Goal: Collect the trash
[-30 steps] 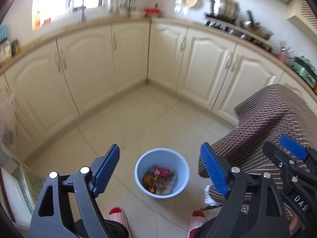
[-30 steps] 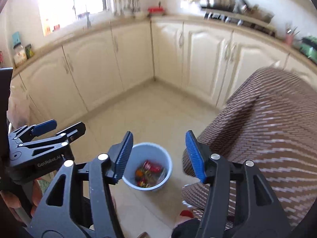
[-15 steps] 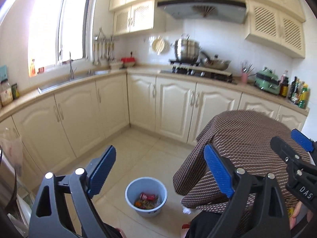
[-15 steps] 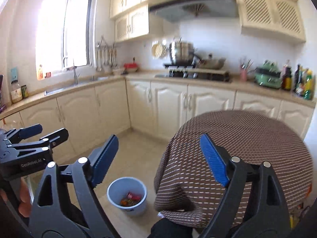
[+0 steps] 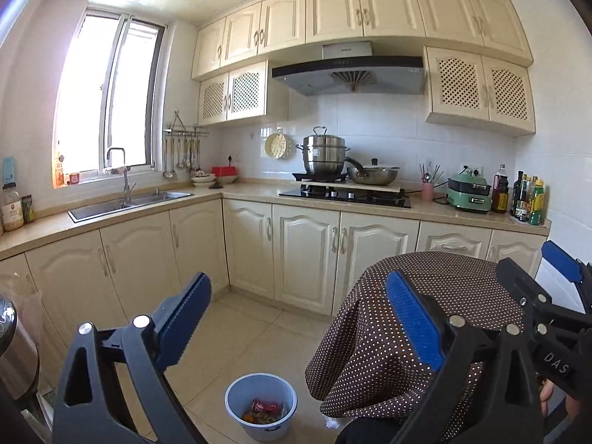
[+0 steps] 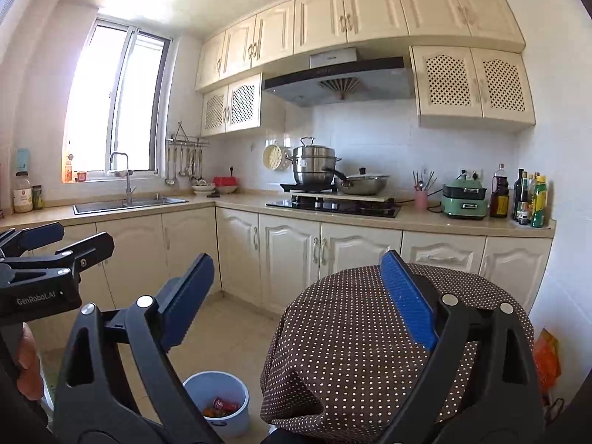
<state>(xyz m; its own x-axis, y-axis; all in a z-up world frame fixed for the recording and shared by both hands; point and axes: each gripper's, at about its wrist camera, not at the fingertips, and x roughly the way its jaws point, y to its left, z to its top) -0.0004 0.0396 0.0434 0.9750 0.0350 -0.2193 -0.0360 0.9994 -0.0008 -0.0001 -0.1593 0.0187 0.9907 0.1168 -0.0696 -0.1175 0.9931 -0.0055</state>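
Both grippers empty, left gripper (image 5: 296, 325) and right gripper (image 6: 299, 303) jaws spread wide — blue bin (image 5: 261, 405) with trash (image 5: 265, 410) sits low between them beside the table (image 6: 370, 325) — scan for remaining litter before dropping down.

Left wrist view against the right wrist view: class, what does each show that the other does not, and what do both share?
Only the left wrist view shows a shiny metal container at its left edge. Only the right wrist view shows an orange bag beside the dotted tablecloth. Both show the blue bin holding trash, the stove, the sink, and both grippers open and empty.
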